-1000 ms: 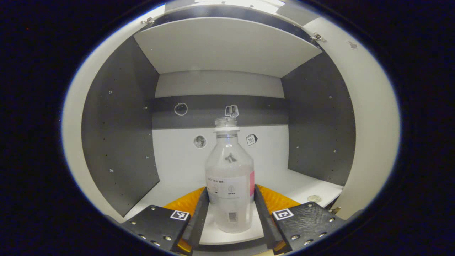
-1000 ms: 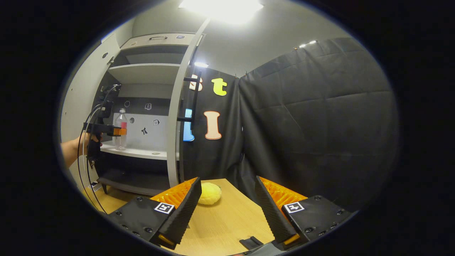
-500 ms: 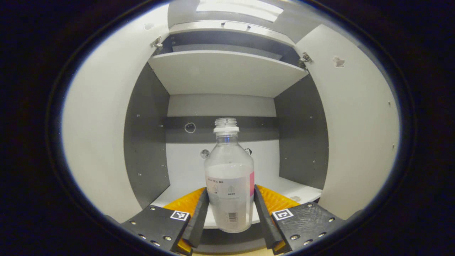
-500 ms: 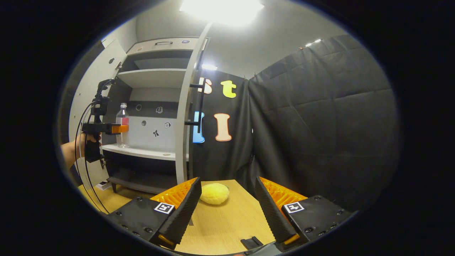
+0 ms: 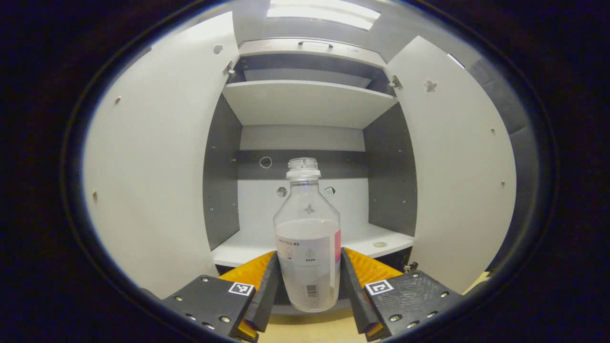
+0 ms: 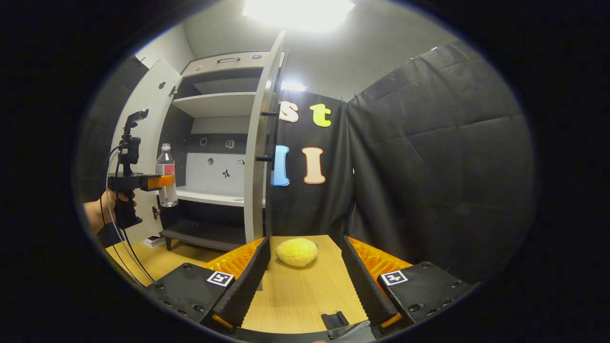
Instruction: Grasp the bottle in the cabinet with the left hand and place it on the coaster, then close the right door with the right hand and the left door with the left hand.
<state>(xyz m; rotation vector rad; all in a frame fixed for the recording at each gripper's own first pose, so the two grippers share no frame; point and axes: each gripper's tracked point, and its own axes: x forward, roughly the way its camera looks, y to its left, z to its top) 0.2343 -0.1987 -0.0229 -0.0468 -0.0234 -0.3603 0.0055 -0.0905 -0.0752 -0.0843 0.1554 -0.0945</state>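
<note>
A clear, capless bottle (image 5: 307,228) with a white and pink label sits between the two fingers of my left gripper (image 5: 309,267), which is shut on it. The bottle hangs in the air in front of the cabinet's lower shelf (image 5: 248,247). In the right gripper view the bottle (image 6: 166,176) and the left gripper (image 6: 159,181) show at the left, just outside the cabinet, held by a hand (image 6: 97,209). My right gripper (image 6: 305,242) is open over the wooden table (image 6: 295,295). A yellow round pad (image 6: 297,251) lies beyond its fingertips.
Both cabinet doors stand open: the left door (image 5: 152,166) and the right door (image 5: 457,162), whose edge (image 6: 257,157) faces the right gripper. A small round disc (image 5: 380,244) lies on the shelf. A black clip (image 6: 333,319) lies at the table's near edge.
My left gripper has drawn back out of the cabinet with the bottle, so the shelf and doors look farther off. The right gripper view has shifted slightly; the yellow pad now sits centred between its fingers.
</note>
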